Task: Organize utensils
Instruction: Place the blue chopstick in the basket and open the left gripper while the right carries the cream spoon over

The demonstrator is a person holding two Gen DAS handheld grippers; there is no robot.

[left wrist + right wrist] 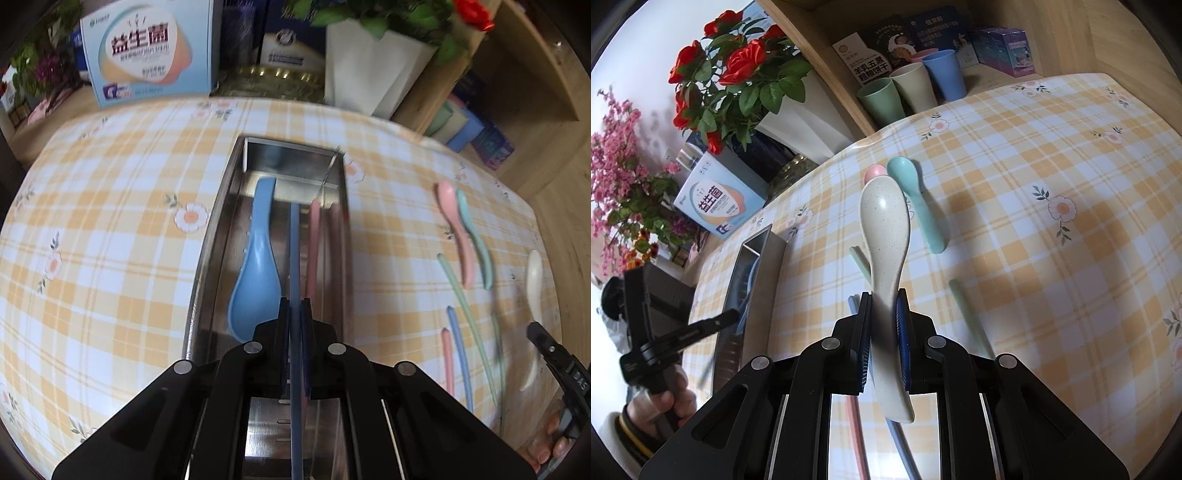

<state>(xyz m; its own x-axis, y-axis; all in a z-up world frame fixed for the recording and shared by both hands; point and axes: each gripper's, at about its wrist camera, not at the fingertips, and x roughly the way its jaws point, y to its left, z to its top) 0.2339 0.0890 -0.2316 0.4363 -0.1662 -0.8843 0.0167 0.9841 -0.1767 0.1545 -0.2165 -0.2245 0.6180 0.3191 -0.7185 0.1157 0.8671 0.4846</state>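
Observation:
My left gripper (294, 306) is shut on a blue chopstick (294, 251) and holds it lengthwise over the steel tray (207, 258). A blue spoon (255, 266) and a pink chopstick (314, 240) lie in the tray. My right gripper (884, 299) is shut on a cream spoon (884, 229), bowl pointing away, above the checked tablecloth. The cream spoon (533, 288) and the right gripper's finger (543, 341) also show in the left wrist view. A pink spoon (456, 229), a teal spoon (476, 240) and several loose chopsticks (465, 295) lie right of the tray.
Boxes (147, 48) and a white flower pot (373, 70) stand at the table's far edge. Three cups (912, 88) sit on a wooden shelf beside the table. The tray (753, 280) is left of my right gripper. Green chopsticks (967, 314) lie under it.

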